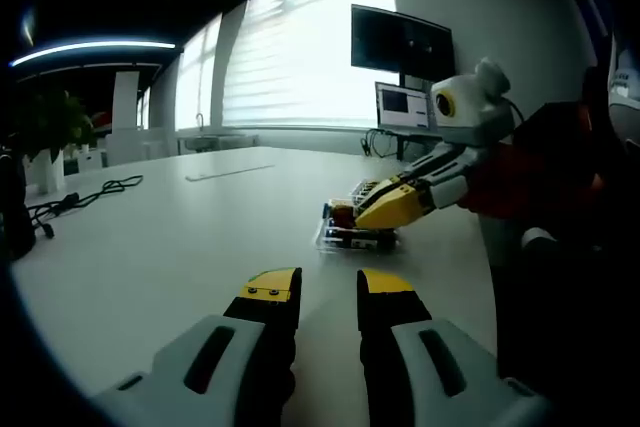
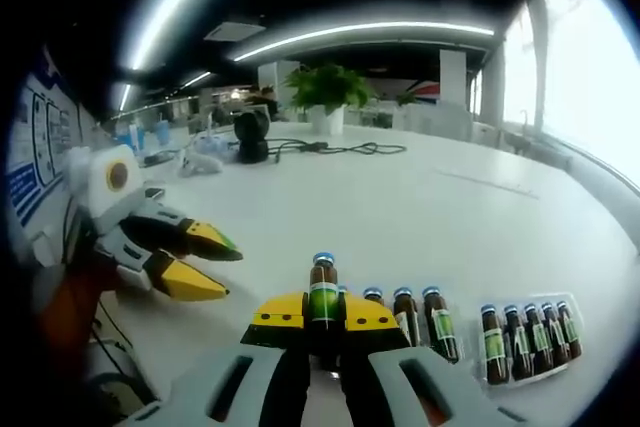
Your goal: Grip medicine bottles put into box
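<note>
So the right hand-held gripper (image 2: 322, 322) is pinching one brown medicine bottle (image 2: 322, 292) upright between its yellow tips, blue cap up, green label facing us. Label text is too small to read, sorry. It's held just over the clear box (image 2: 470, 342) on the white worktop (image 2: 400, 197), where more bottles (image 2: 525, 339) stand in a row. The left hand-held gripper (image 1: 330, 292) hovers over the worktop with its jaws spread, nothing between them.
</note>
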The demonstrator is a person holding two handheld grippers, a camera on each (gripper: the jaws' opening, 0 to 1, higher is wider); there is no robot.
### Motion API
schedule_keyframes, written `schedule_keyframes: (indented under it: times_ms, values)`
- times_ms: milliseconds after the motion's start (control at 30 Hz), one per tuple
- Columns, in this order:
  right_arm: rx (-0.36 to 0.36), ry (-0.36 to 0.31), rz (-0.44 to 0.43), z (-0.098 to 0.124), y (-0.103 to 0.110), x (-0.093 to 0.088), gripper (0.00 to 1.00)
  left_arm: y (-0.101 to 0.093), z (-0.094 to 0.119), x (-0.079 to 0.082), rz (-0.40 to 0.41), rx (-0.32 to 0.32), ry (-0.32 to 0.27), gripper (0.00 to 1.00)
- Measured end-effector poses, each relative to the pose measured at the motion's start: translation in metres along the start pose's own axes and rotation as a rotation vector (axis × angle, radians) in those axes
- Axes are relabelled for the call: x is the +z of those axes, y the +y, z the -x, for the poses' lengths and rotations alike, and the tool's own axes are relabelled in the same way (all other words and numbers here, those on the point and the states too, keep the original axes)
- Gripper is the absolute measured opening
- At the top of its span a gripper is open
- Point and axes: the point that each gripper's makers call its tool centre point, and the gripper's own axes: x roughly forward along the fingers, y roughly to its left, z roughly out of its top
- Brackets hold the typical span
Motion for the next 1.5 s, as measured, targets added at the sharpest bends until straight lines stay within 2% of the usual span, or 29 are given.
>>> schedule_keyframes:
  times_ms: [667, 833, 1267, 1500]
  values:
    - [-0.014, 0.041, -0.011, -0.003, 0.009, -0.006, 0.07, 0.000, 0.000, 0.000, -0.001, -0.003, -0.003, 0.16]
    - [-0.011, 0.057, -0.038, -0.006, 0.010, -0.011, 0.07, -0.001, 0.000, 0.000, -0.001, -0.004, -0.002, 0.16]
    - [-0.012, 0.059, -0.063, -0.009, 0.012, -0.011, 0.08, -0.001, 0.000, 0.000, 0.000, -0.003, -0.003, 0.16]
    - [-0.006, 0.040, -0.060, -0.009, 0.014, -0.009, 0.05, -0.001, 0.000, 0.000, 0.000, -0.004, -0.002, 0.16]
